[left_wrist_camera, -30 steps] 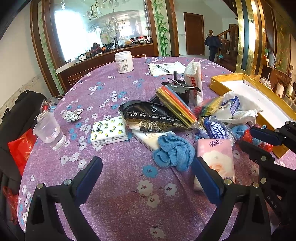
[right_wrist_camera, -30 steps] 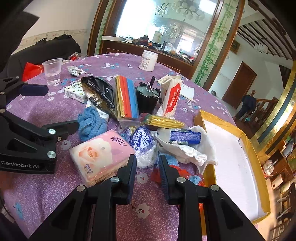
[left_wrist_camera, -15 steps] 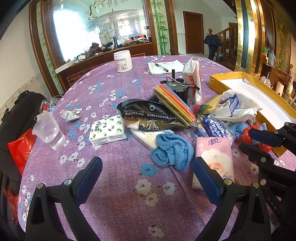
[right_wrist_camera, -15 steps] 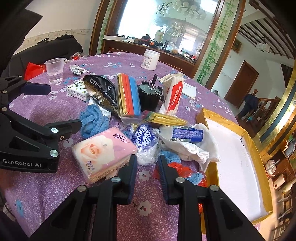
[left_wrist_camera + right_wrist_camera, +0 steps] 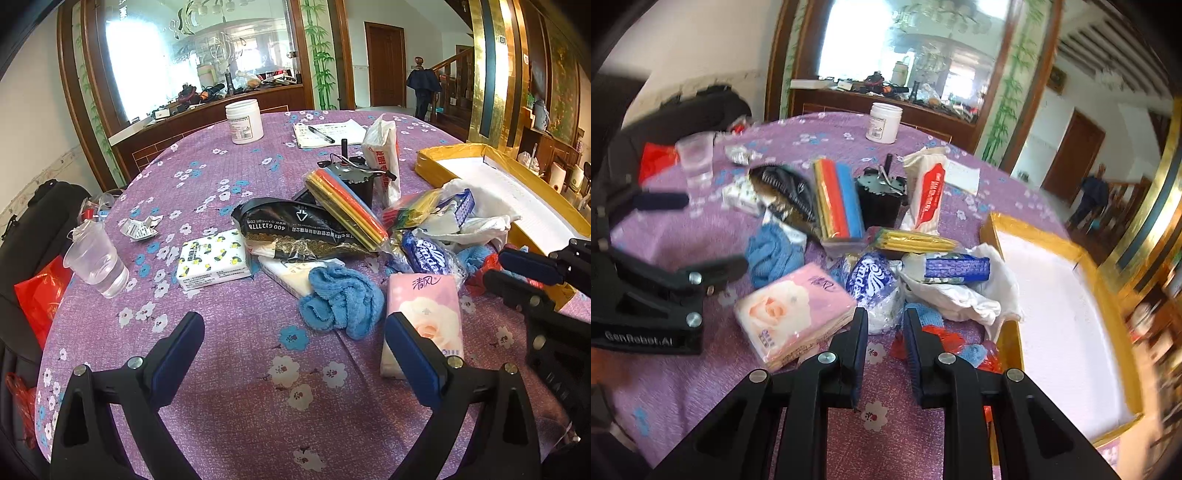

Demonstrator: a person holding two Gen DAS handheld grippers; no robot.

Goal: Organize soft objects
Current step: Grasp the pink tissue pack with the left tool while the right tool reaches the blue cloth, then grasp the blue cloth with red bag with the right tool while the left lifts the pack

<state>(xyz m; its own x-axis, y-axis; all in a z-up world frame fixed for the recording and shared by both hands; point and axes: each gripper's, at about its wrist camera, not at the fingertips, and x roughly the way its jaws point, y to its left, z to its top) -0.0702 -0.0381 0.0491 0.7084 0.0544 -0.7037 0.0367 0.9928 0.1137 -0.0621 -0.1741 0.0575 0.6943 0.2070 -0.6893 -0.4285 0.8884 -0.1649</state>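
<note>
- The left gripper (image 5: 295, 347) hovers low over the counter (image 5: 229, 398) with its jaws wide apart and nothing between them; bare purple floral cloth fills the gap and runs on toward 12 o'clock.
- The right gripper (image 5: 885, 343) has its jaws nearly together, a narrow slit left between them, holding nothing; its tips sit just short of the pile.
- The pink tissue pack (image 5: 424, 314) lies flat, just beside the left gripper's right finger (image 5: 413, 354) at 2 o'clock, and at 10 o'clock from the right gripper.
- A crumpled blue towel (image 5: 341, 295) sits touching the pink pack's left edge, at 1 o'clock from the left gripper.
- Beyond it, at 12 o'clock, a black foil bag (image 5: 295, 229) rests over a white pack, with a lemon-print tissue pack (image 5: 212, 258) beside it at 11 o'clock.
- A bundle of coloured strips (image 5: 347, 210) leans across the black bag against a dark pot (image 5: 354, 177).
- A blue-and-white tissue roll pack (image 5: 873, 284) lies straight ahead of the right gripper, with white cloth (image 5: 971, 291) at 1 o'clock draped over the near edge of the gold-rimmed tray (image 5: 997, 232).
- The tray's white floor lies open at 2 o'clock in the right view.
- A plastic cup of water (image 5: 96, 258) stands near the counter's left edge at 10 o'clock; a white jar (image 5: 243, 120) stands far back.
</note>
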